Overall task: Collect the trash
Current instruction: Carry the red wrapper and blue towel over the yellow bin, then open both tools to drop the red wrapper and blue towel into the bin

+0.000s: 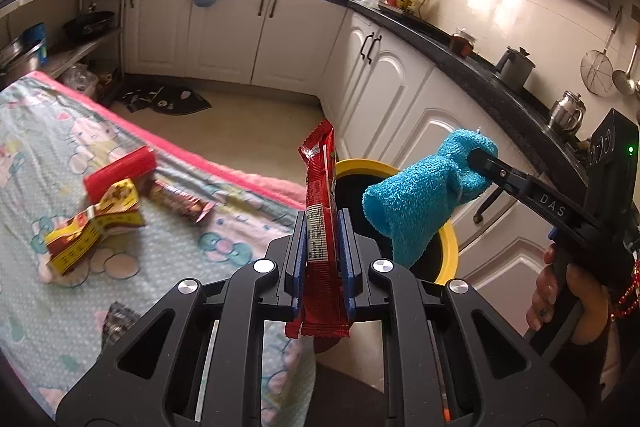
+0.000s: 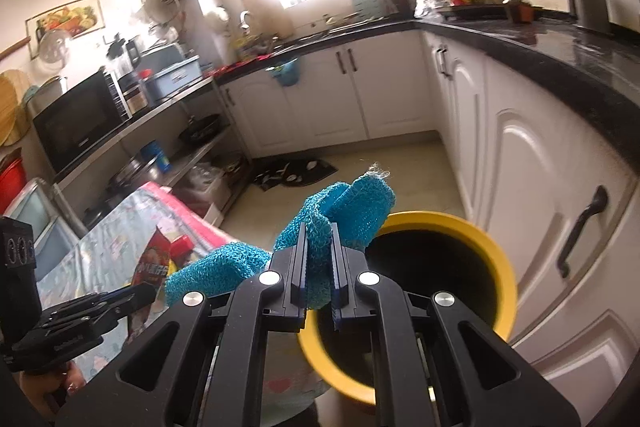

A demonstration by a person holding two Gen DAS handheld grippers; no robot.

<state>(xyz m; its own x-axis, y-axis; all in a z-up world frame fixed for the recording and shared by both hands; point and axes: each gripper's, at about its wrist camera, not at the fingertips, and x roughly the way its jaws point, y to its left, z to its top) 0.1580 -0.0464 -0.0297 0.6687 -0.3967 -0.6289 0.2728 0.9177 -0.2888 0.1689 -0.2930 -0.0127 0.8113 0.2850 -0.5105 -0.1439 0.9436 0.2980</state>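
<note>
A kitchen with white cabinets [image 2: 400, 95] and a black stone counter [image 2: 560, 51] is being shown in both wrist views. A worktop [image 1: 48, 187] is being covered by a pale cartoon-print cloth with a pink border, and it is being flanked on its right by a yellow-rimmed bin [image 2: 496, 267] with a dark inside, standing on the floor in front of the cabinet doors.

The right tool [image 2: 319, 263] is being held clenched on a blue knitted cloth [image 2: 352, 211], which is being pinched between the blue pads and is hanging over the near rim of the bin; in the left wrist view the same cloth [image 1: 416, 203] is being seen drooping above the bin's [image 1: 448, 251] mouth. The right tool's handle is being gripped by a hand [image 1: 560, 291].

The left tool [image 1: 323, 243] is being kept clenched on a red snack wrapper [image 1: 320, 195], held upright between its pads, just left of the bin.

Three pieces of trash are being left lying on the cloth-covered worktop, well apart from both tools: a red packet [image 1: 120, 173], a crumpled yellow wrapper [image 1: 94, 227] touching it, and a brown biscuit roll [image 1: 180, 203] just beside them.
</note>
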